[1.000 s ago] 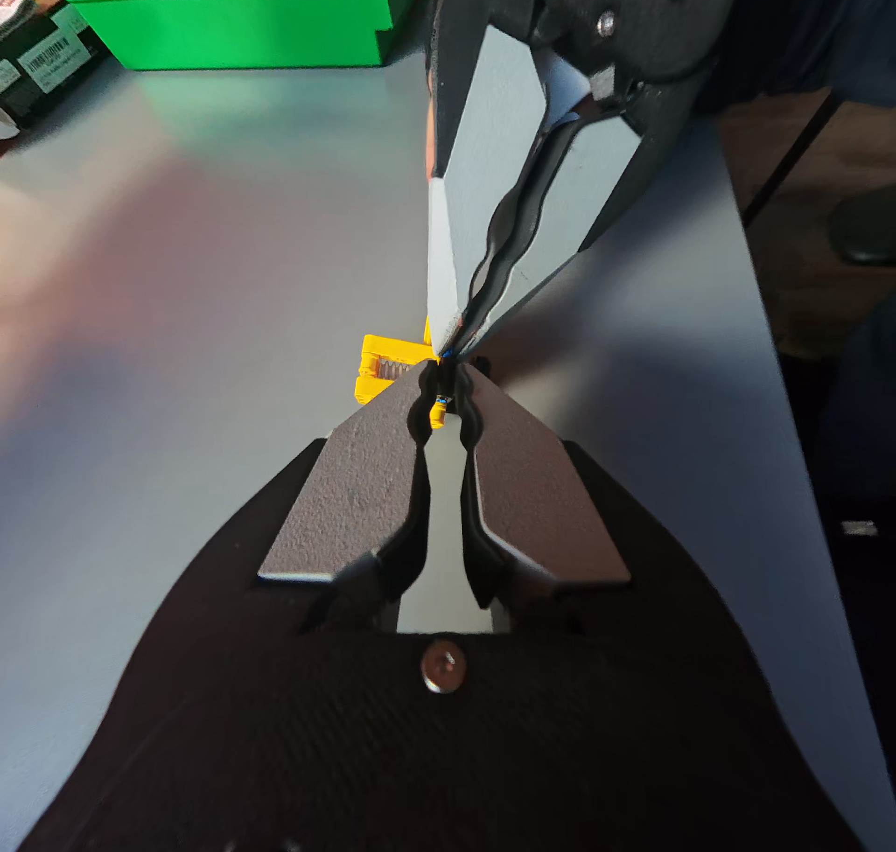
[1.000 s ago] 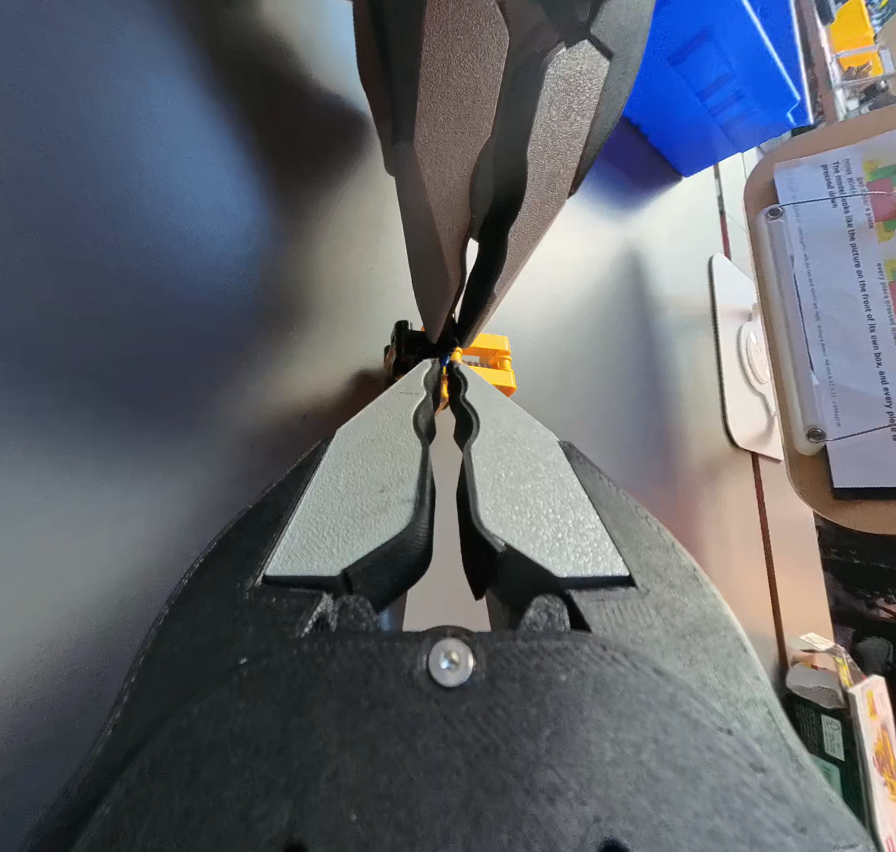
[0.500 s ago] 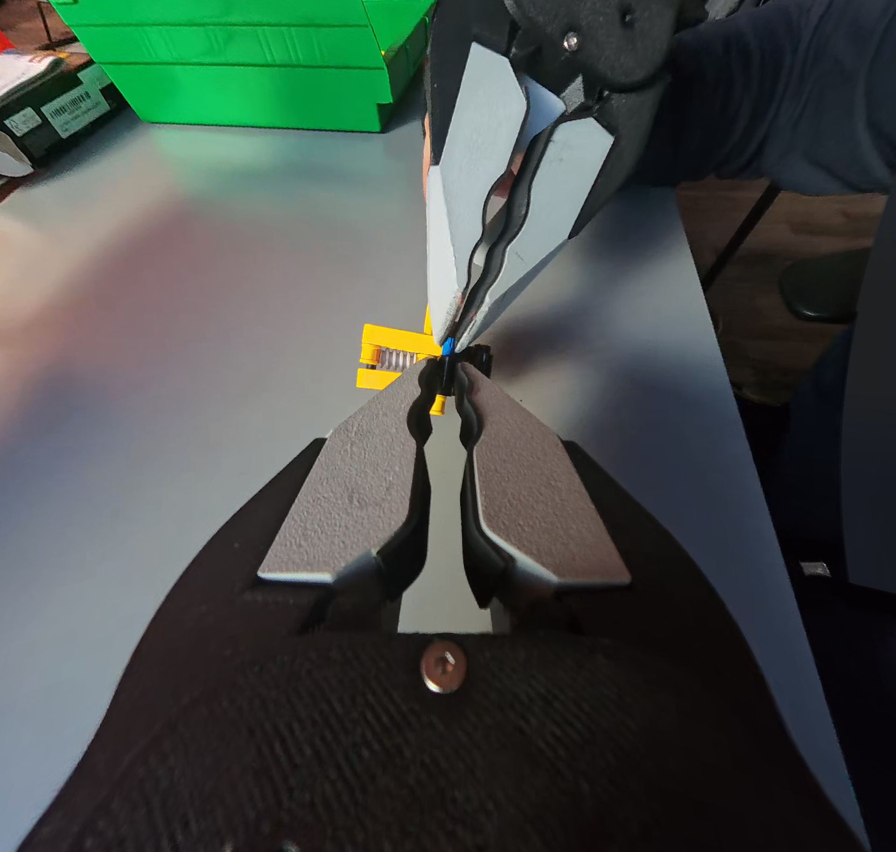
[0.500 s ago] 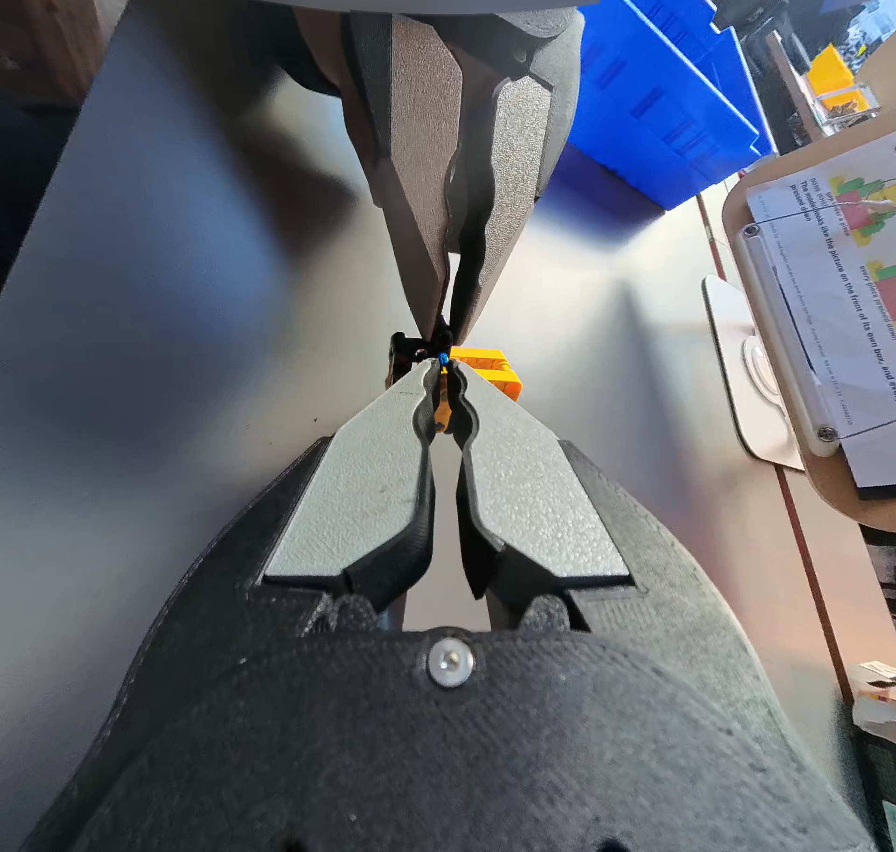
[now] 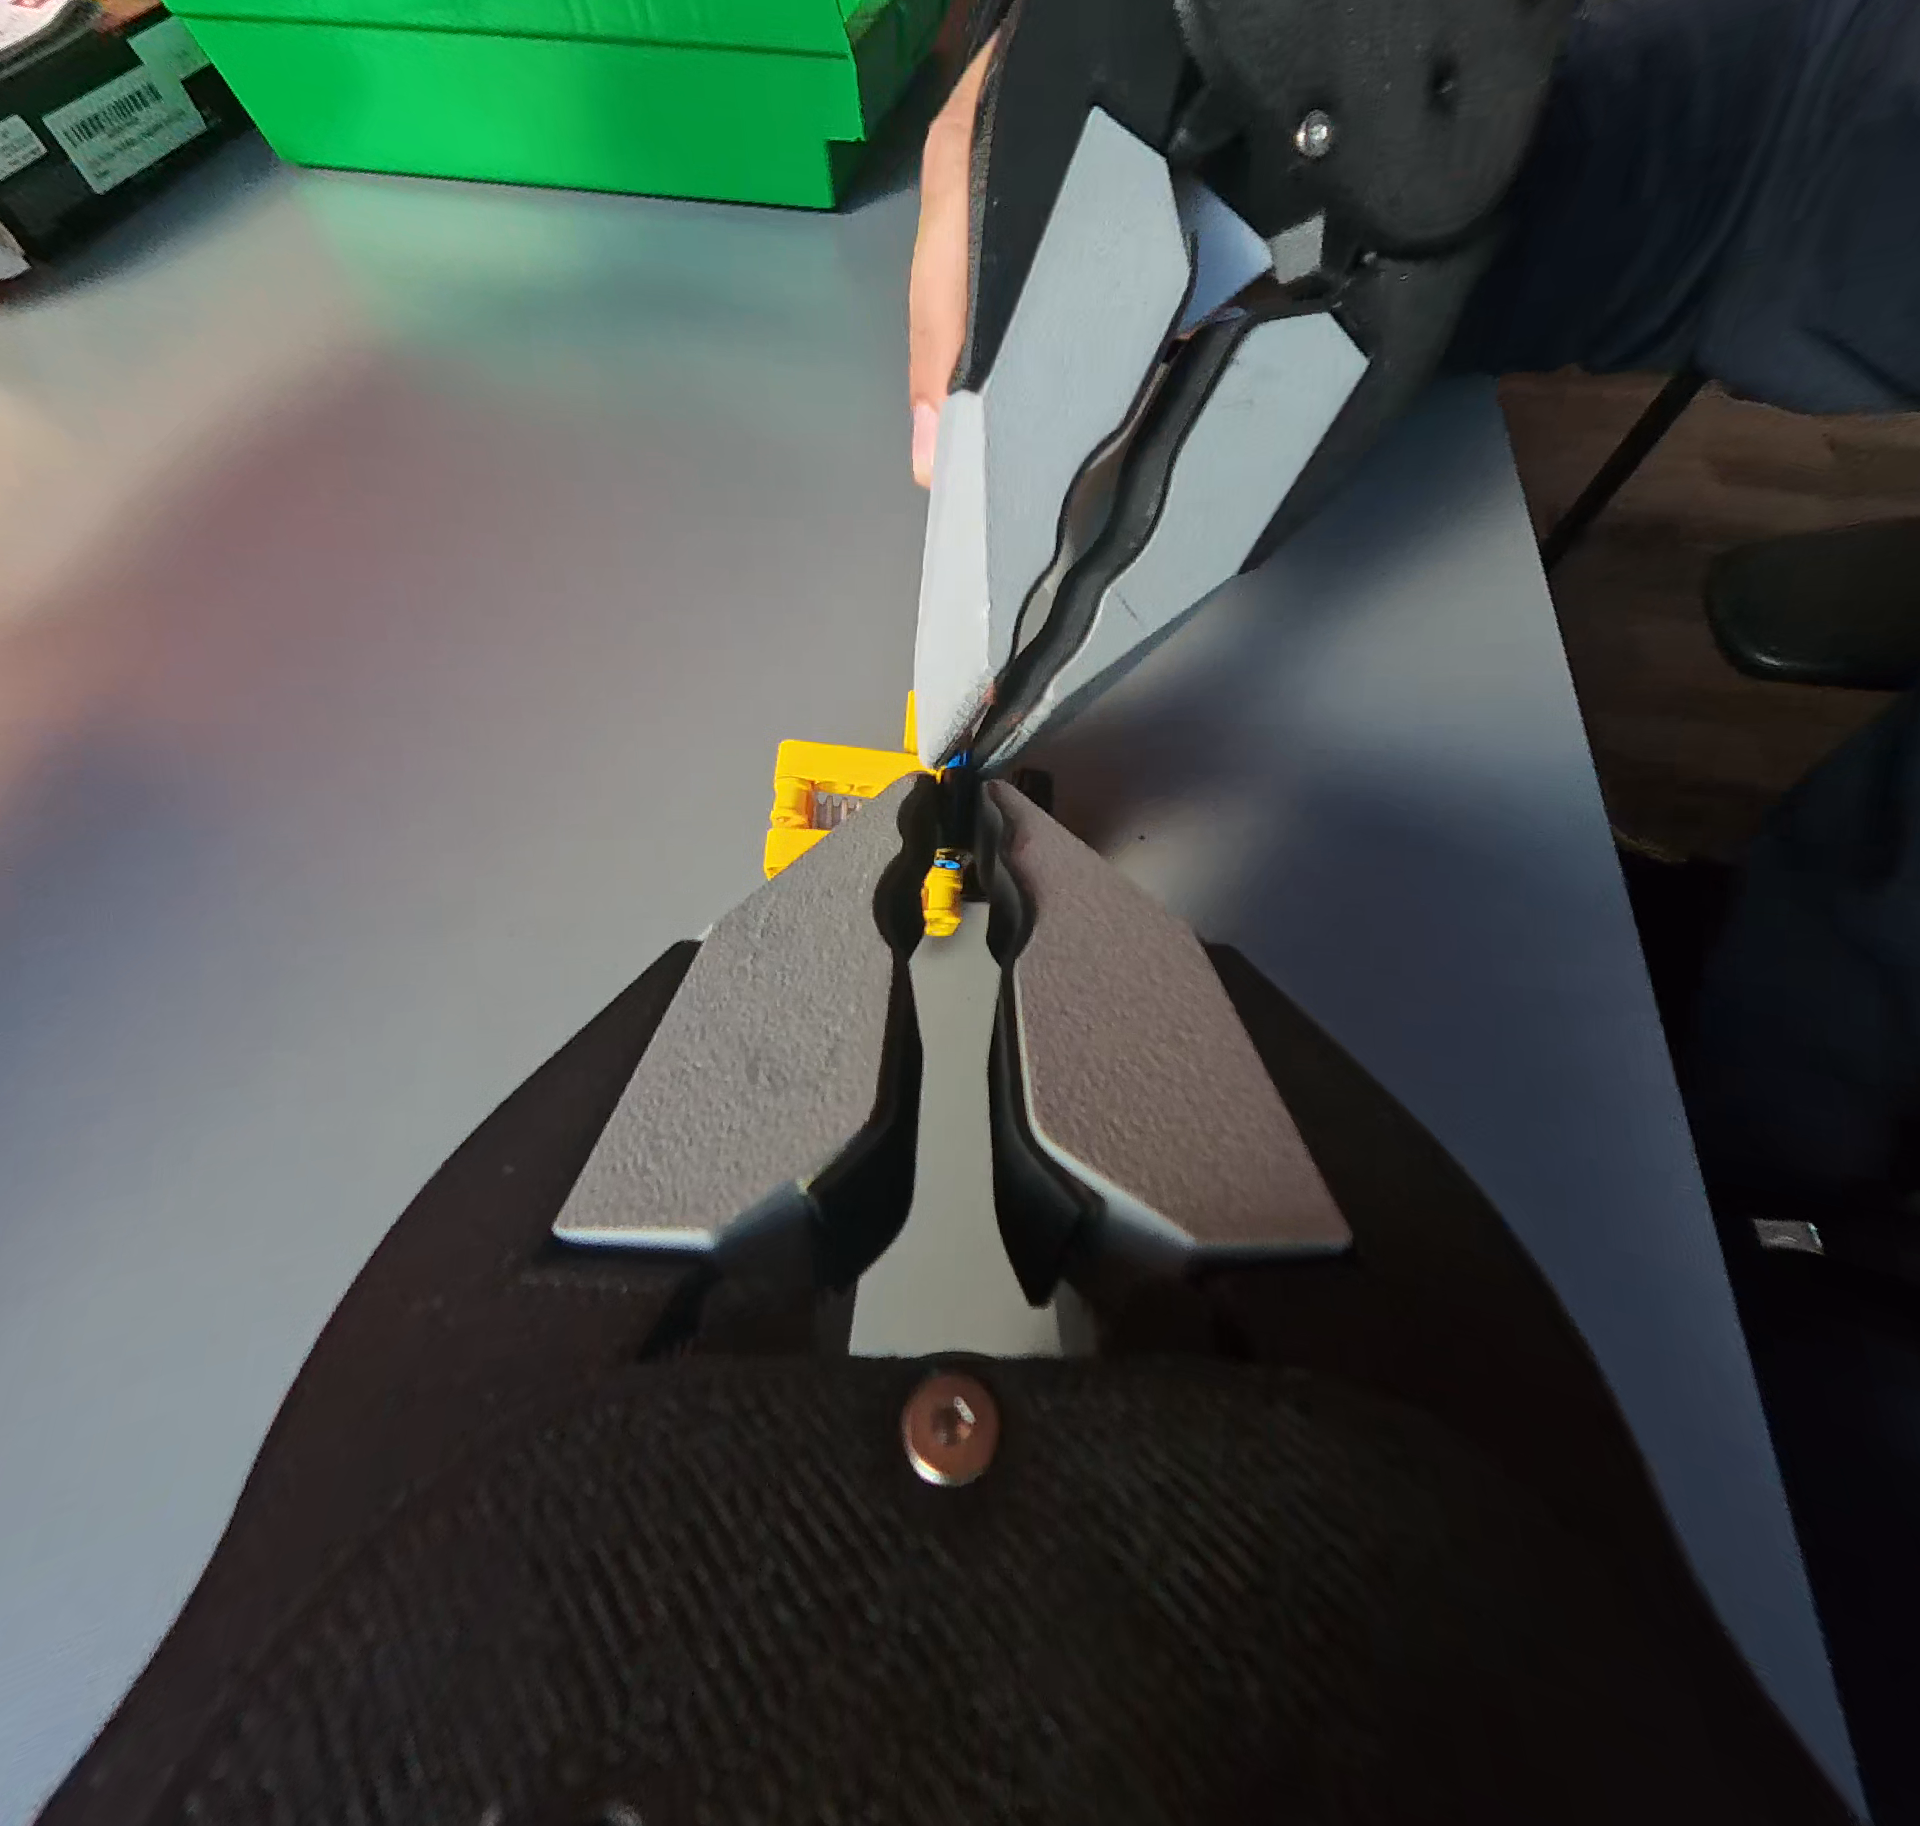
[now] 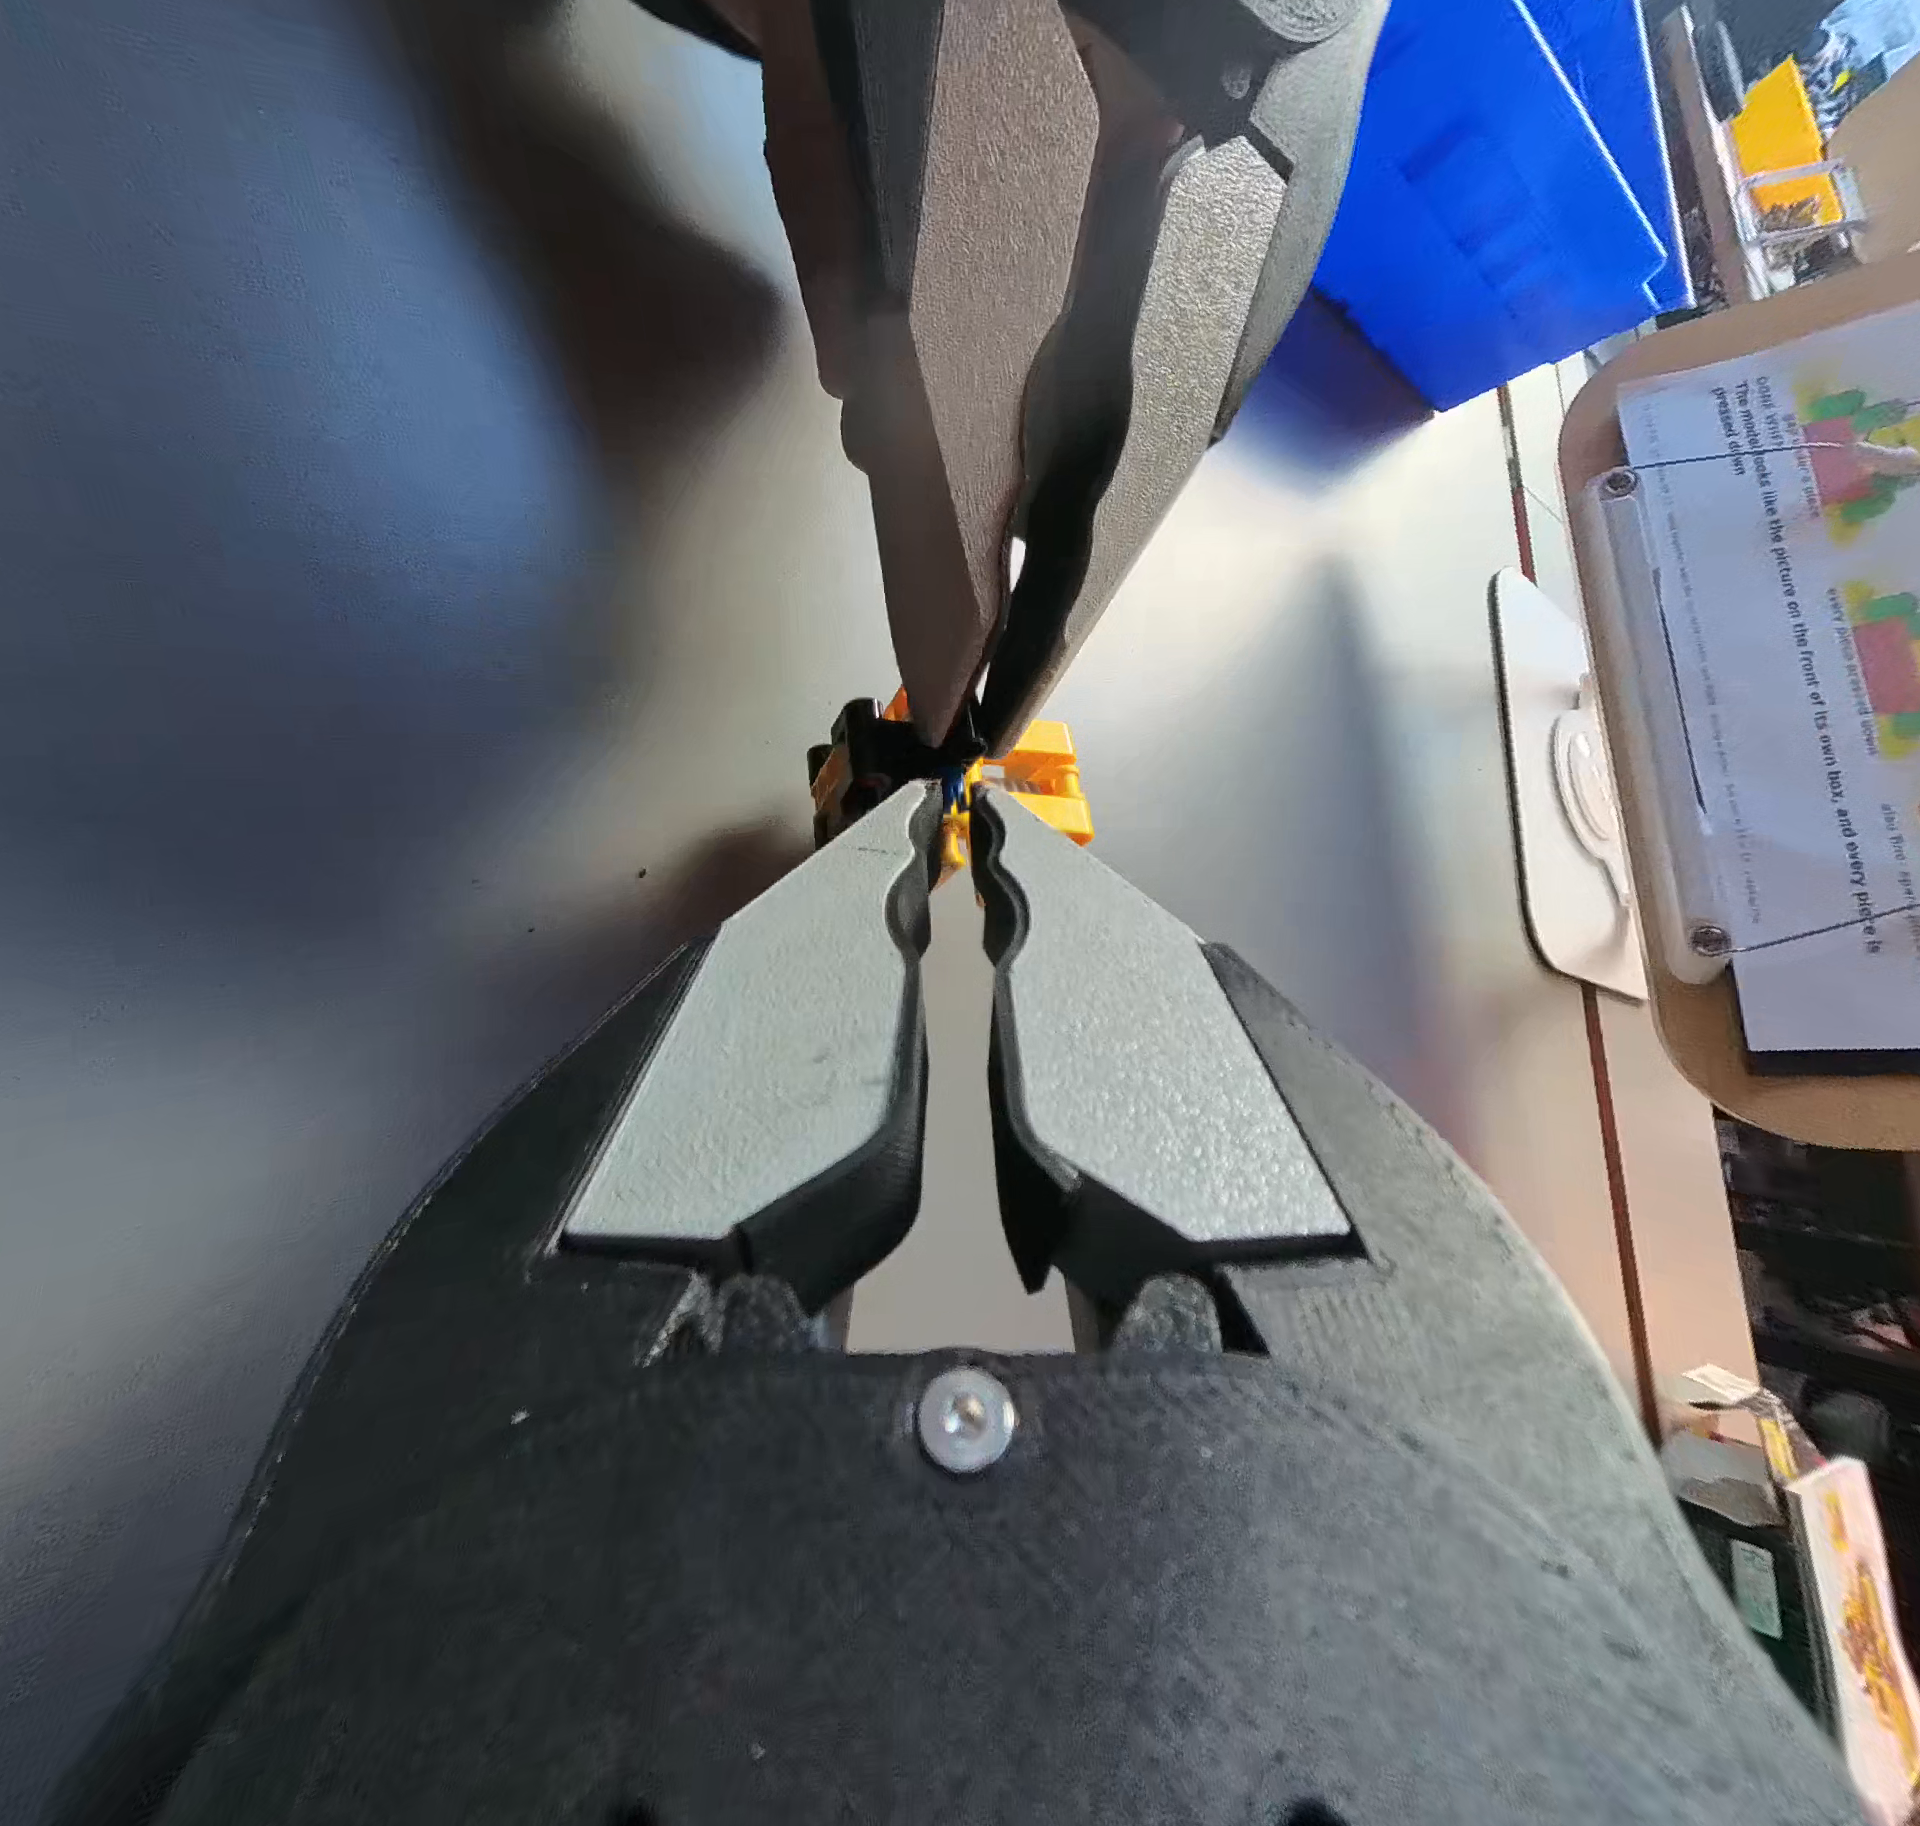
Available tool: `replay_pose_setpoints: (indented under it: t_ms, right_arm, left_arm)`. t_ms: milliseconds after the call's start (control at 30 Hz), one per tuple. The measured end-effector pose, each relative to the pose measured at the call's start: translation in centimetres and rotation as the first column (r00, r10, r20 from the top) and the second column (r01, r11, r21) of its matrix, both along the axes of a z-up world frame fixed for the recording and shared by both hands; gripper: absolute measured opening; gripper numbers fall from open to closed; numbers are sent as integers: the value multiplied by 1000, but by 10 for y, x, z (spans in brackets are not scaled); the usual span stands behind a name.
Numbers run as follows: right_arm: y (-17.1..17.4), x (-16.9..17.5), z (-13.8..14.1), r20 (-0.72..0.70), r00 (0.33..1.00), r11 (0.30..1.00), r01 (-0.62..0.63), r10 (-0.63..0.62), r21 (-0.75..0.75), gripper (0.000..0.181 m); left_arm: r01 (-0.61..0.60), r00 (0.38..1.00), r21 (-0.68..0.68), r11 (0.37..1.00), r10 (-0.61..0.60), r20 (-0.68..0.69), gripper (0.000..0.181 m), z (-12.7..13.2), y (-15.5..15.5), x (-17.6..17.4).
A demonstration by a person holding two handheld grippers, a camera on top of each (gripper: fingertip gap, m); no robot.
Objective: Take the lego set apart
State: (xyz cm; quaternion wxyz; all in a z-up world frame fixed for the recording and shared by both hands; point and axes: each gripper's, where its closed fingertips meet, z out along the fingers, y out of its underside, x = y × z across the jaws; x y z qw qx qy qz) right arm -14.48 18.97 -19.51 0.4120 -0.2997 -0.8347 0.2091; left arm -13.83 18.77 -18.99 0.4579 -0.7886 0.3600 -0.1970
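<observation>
Lego set, yellow and black, sits near the right edge of the grey tabletop, pinched from opposite sides by my left claw and right claw. A green bin stands at the tabletop's far edge.

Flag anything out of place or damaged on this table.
Nothing stands out. The left gripper and right gripper meet tip to tip, both pinching the small yellow lego assembly on the grey table; no breakage shows.
</observation>
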Motion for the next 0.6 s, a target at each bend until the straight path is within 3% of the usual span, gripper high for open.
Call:
replay_pose_setpoints:
  t_ms: [133,233,367,500,600]
  right_arm:
    - [0,-3,-3,25,1000,992,11,-14,127,2]
    - [-1,-7,-13,82,996,992,24,-34,127,1]
    - [5,-11,-12,44,997,987,62,-69,146,2]
    - [-11,0,3,-55,998,996,-44,40,-73,1]
    - [-1,0,-2,-47,999,996,-11,6,-94,2]
  left_arm:
    - [-8,1000,-1,1000,8,-11,5,0,2,0]
    - [-17,1000,-40,999,17,-3,4,-6,1,0]
    - [-42,999,-43,998,41,-16,4,-10,4,-9]
    - [43,998,44,998,-41,-57,5,2,-8,0]
    - [68,997,0,998,-68,-42,8,8,-16,-11]
